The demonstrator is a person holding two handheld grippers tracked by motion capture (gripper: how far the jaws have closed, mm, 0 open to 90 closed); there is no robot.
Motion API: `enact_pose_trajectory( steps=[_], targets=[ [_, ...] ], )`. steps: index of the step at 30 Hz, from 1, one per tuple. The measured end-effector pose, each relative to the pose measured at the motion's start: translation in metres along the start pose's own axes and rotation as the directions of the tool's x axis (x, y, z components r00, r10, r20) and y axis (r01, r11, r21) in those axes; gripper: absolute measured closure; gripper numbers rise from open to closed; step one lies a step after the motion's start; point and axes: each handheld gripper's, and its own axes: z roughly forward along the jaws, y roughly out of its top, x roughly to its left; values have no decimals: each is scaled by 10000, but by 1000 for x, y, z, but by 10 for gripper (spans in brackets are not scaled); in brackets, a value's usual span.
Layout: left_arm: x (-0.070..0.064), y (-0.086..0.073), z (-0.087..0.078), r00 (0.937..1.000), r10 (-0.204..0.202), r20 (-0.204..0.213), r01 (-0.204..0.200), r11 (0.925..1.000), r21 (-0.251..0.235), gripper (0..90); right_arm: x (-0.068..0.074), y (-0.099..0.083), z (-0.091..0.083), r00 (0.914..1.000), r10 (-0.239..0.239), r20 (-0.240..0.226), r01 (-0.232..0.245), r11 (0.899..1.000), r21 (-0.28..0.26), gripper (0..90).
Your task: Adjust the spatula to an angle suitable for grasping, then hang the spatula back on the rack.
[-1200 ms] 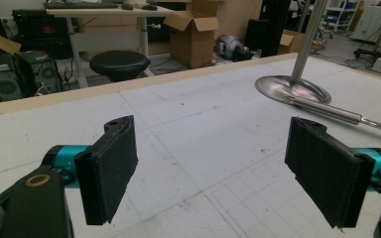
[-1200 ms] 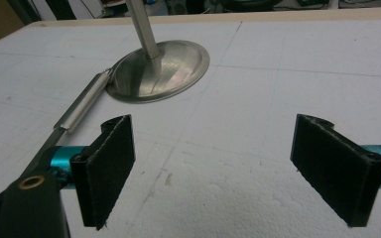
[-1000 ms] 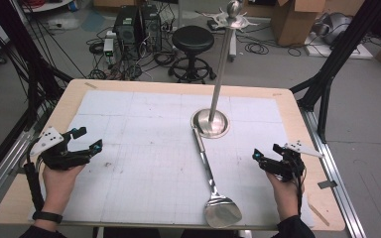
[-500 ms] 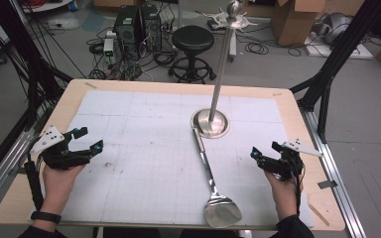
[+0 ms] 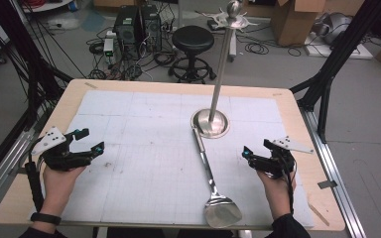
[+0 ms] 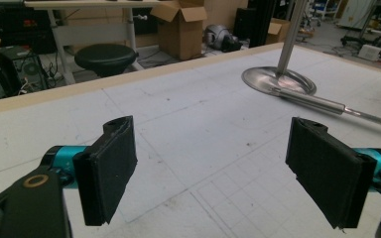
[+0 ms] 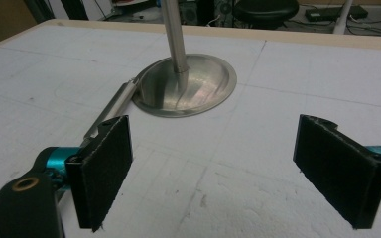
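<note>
In the high view the left gripper (image 5: 90, 141) sits near the table's (image 5: 287, 106) left edge, jaws spread and holding nothing; the right gripper (image 5: 248, 156) sits near the right edge, jaws also spread and empty; between them a spatula (image 5: 213, 181) lies flat on the white mat (image 5: 139, 124), blade at the near edge, handle tip touching the round base of a steel stand (image 5: 212, 122) that rises upright past the table's middle.

In the left gripper view the jaws stand wide apart over bare mat (image 6: 188, 129); the stand (image 6: 279, 79) and spatula (image 6: 317, 104) lie well ahead, toward the right.

In the right gripper view the jaws gape; the stand (image 7: 186, 84) is ahead, the spatula (image 7: 111, 106) runs behind the left jaw.
</note>
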Motion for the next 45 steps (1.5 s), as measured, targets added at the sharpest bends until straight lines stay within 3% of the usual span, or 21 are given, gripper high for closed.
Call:
enact_pose_trajectory(
  steps=[15,22,27,35,41,45],
  targets=[
    [3,1,-4,9999,-146,-42,146,9999,-51,201,24,8,6,9998,-190,-69,190,9998,-34,132],
    [4,2,-7,9998,-205,-81,204,9997,-129,200,40,8,14,9993,-247,-264,254,9994,245,132],
    [3,2,-7,9998,-202,7,202,9998,-76,200,56,5,21,9970,-584,-514,611,9967,531,131],
    [3,2,-6,9998,-201,49,201,9998,-61,200,82,-1,37,9865,-1033,-1267,1210,9827,1406,132],
    [2,2,-6,9997,-251,83,251,9997,-73,200,93,-6,45,9795,-1228,-1596,1514,9717,1814,132],
    [2,2,-6,9997,-227,121,228,9997,-74,200,100,-11,52,9711,-1489,-1865,1890,9571,2196,141]
  ],
)
